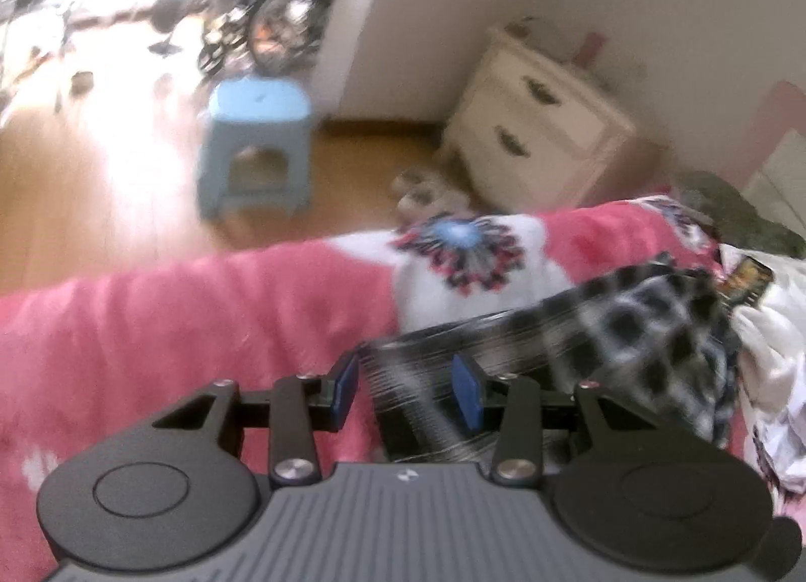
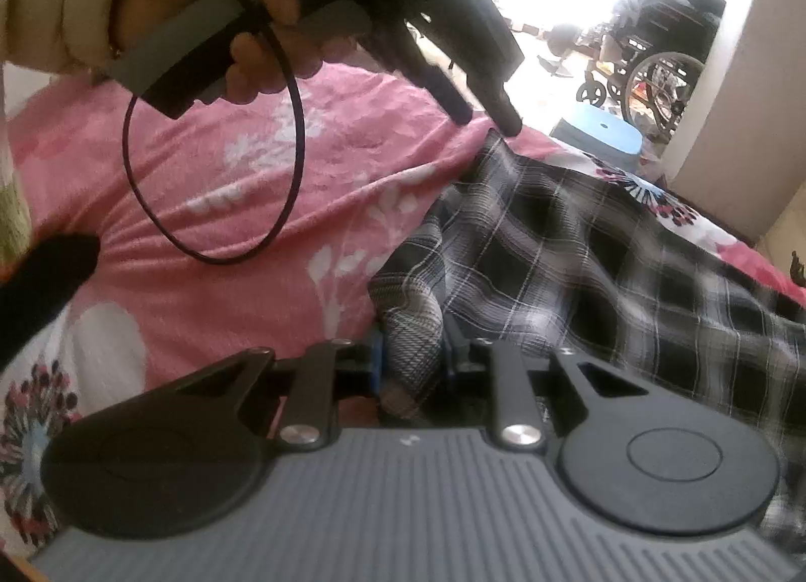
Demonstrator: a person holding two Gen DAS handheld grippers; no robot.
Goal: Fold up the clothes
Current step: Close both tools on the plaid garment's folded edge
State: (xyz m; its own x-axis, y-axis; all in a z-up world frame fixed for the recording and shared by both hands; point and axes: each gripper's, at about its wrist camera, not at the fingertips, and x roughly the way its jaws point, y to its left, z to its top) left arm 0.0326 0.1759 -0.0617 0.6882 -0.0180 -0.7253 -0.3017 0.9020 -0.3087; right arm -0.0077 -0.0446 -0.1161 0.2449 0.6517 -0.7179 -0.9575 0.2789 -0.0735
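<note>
A black-and-white plaid garment [image 2: 579, 249] lies stretched across a bed covered by a pink floral bedspread [image 2: 211, 189], held at two points. The right tool [image 2: 410, 360] has its blue pads drawn in on a bunched fold of the plaid cloth at the near end; in the right wrist view the left tool [image 2: 491, 121], gripped by the person's left hand [image 2: 216, 23], touches the cloth's far corner near the bed's edge, though whether its tips pinch there cannot be told from that angle. The left wrist view shows the left tool's blue fingers [image 1: 466, 390] apart, with blurred plaid fabric running between them, not clearly clamped. The garment's long axis runs from the right tool away toward the left one, so a fold would likely bring one end over the other. Beside the plaid lies a white garment [image 1: 770, 330]. A blue stool [image 1: 257, 139] and a white nightstand [image 1: 544, 114] stand on the floor beyond. No readable writing or brand shows.
</note>
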